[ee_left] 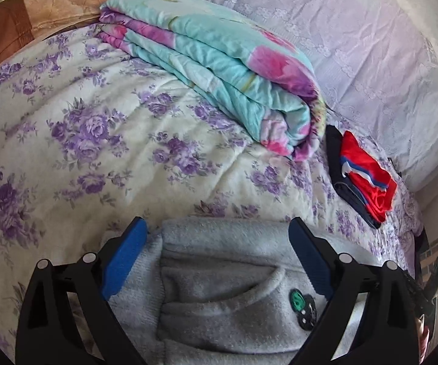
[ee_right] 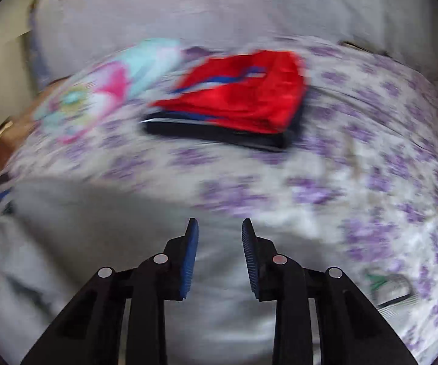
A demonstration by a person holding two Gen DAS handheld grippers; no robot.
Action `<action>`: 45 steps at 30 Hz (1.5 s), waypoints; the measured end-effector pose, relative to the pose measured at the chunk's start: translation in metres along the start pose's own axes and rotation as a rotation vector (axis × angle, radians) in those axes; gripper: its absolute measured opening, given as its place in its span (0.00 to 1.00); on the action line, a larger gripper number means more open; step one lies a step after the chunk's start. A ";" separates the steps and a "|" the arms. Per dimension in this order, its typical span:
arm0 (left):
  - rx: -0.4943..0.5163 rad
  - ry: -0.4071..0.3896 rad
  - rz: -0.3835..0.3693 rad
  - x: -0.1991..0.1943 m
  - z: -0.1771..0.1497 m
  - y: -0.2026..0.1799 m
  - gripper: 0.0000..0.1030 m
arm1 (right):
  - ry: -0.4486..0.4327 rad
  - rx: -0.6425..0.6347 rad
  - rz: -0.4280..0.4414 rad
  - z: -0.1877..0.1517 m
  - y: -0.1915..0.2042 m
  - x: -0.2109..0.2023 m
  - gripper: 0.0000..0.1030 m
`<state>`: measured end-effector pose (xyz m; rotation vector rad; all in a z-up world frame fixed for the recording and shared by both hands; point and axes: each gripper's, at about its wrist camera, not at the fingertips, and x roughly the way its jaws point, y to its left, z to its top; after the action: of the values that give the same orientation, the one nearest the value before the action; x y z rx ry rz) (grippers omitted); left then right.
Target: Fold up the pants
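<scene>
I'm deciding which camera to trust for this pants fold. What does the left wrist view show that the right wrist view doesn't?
Only the left wrist view: a sharp look at the grey pants with their small green badge, the left hand-held gripper open astride them, and a brown pillow.

Only the right wrist view, which is blurred: the right hand-held gripper open over the grey cloth, and a small item on the bedspread, too blurred to name.

Both: the floral bedspread, the folded turquoise quilt and the red garment stacked on dark clothes.
</scene>
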<state>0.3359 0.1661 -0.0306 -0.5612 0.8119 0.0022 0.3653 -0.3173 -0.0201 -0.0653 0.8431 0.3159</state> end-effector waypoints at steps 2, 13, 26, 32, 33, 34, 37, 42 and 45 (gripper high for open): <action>0.045 0.001 0.005 -0.004 -0.005 -0.009 0.89 | 0.058 -0.083 0.108 0.000 0.042 0.011 0.30; 0.069 0.056 -0.024 0.006 -0.007 -0.009 0.89 | 0.040 0.003 0.052 0.051 0.074 0.064 0.20; 0.096 0.046 0.007 0.006 -0.012 -0.016 0.92 | 0.273 -0.153 0.396 -0.046 0.172 0.016 0.31; 0.046 0.055 -0.042 0.004 -0.008 -0.007 0.92 | 0.262 -0.142 0.370 -0.041 0.197 0.033 0.32; 0.043 0.057 -0.044 0.004 -0.007 -0.006 0.92 | 0.263 -0.112 0.384 -0.042 0.194 0.035 0.32; 0.042 0.058 -0.045 0.004 -0.007 -0.006 0.92 | 0.268 -0.068 0.406 -0.043 0.190 0.035 0.32; 0.028 0.060 -0.057 0.003 -0.006 -0.005 0.92 | 0.288 -0.014 0.476 -0.050 0.186 0.027 0.34; -0.002 0.066 -0.083 0.002 -0.005 -0.002 0.92 | 0.283 0.004 0.531 -0.063 0.172 0.018 0.47; 0.018 0.063 -0.068 0.002 -0.006 -0.003 0.92 | 0.308 0.061 0.573 -0.062 0.167 0.022 0.50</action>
<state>0.3339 0.1606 -0.0336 -0.5741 0.8535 -0.0854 0.2844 -0.1641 -0.0663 0.1936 1.1703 0.8330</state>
